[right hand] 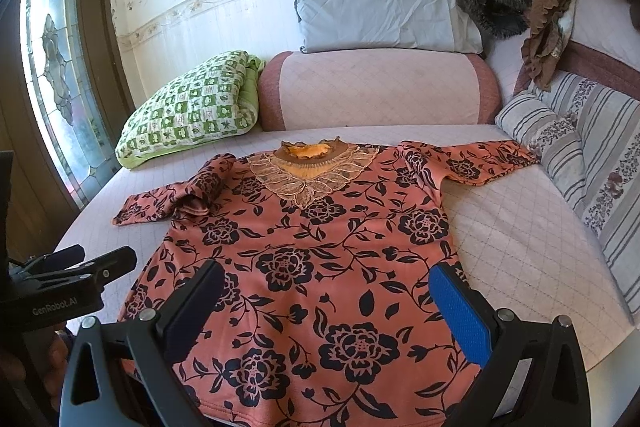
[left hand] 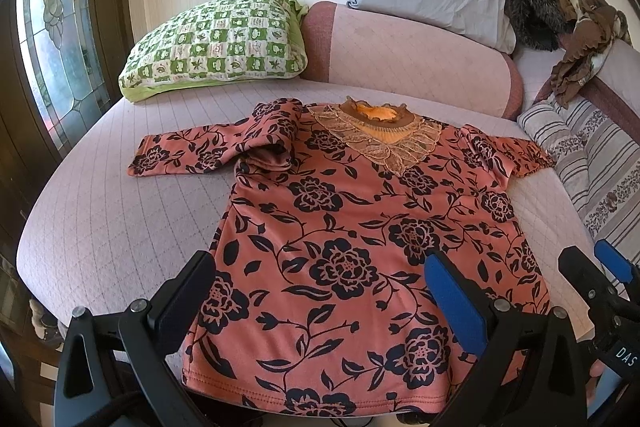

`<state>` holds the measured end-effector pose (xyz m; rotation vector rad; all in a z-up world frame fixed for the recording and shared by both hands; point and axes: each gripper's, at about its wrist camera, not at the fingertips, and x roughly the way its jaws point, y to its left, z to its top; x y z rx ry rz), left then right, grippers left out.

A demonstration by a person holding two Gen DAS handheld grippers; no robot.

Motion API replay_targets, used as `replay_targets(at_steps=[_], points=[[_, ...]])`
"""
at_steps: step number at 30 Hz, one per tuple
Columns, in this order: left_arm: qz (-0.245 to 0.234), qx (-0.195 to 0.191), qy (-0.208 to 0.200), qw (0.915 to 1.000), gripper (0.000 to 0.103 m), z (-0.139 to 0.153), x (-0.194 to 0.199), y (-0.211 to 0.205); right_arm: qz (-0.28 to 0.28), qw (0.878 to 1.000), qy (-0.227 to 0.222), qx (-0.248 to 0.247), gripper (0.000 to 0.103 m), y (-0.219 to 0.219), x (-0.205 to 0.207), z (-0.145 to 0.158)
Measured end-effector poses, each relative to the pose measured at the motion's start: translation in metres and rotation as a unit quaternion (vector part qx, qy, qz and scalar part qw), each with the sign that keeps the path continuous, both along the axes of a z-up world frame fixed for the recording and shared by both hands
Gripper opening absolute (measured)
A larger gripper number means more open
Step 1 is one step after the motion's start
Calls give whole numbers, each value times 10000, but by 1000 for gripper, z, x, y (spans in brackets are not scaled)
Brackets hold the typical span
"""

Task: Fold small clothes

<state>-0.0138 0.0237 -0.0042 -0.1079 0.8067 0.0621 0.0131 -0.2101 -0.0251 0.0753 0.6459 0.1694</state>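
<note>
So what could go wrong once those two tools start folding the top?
The top's left sleeve is already bunched near the shoulder, so a fold over it may come out lumpy. The right sleeve's cuff touches the striped cushion and could snag. Both the left tool and right tool are open above the hem, gripping nothing.

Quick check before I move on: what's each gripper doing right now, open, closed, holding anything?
Left gripper: open, holding nothing, above the floral top's hem.
Right gripper: open, holding nothing, also above the hem.
</note>
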Motion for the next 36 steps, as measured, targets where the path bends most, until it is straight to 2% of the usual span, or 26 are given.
replay_targets(at_steps=[26, 27, 36], points=[[-11, 41, 94, 9999, 103, -10, 11, 0, 21, 9999, 118, -11, 103, 1, 10, -7], [112, 42, 122, 9999, 103, -10, 11, 0, 19, 9999, 125, -13, 103, 1, 11, -7], [128, 34, 177, 9998, 103, -18, 15, 2, 21, 9998, 203, 2, 103, 2, 17, -15]])
